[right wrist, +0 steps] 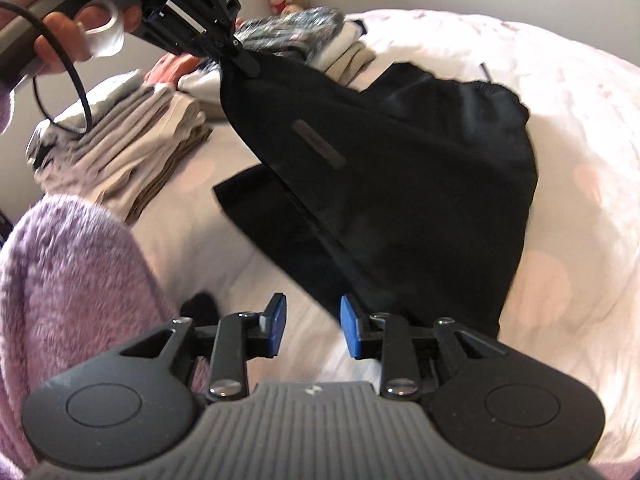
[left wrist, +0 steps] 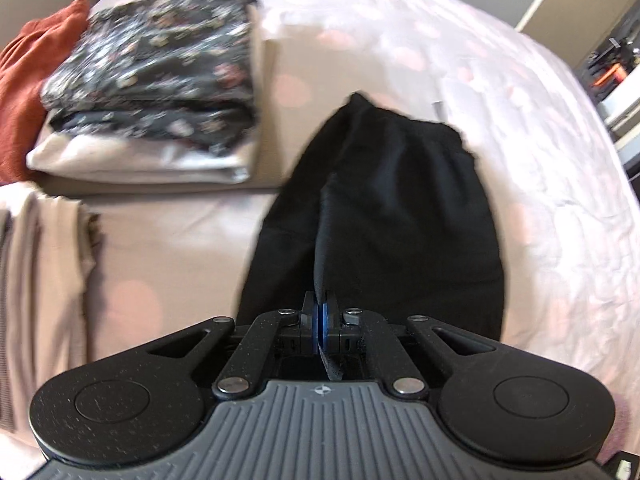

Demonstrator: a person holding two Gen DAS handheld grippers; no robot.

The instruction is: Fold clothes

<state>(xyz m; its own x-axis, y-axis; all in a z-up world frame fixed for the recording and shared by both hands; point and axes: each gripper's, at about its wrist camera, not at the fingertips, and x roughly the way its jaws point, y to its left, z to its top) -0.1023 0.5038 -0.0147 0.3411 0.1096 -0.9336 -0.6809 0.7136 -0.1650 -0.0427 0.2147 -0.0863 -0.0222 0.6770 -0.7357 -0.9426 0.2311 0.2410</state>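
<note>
We work over the bed, its pale spotted cover spread under everything. On it lies the black garment, the 1 piece in hand: most of it rests on the cover, while 1 edge is drawn up off the bed toward the far left in the right wrist view. Beyond it stand the stacks already folded: a dark floral stack on a pale folded piece, a rust-coloured cloth beside it, and a pile of beige folded clothes near the person's lilac sleeve.

We judge the step to be the start of a fold: 1 corner lifted, the second not yet taken. The left gripper has its jaws clenched on a pinch of the black fabric, which runs up between the blue pads; in the right wrist view a hand carries it above the bed. The right gripper has its jaws released, parted with nothing between them, just beside the garment's near edge.

The next move, as we see it, calls for the right jaws to reach that near edge, close on a matching corner, and then for both hands to carry the cloth level so it folds without twisting.
</note>
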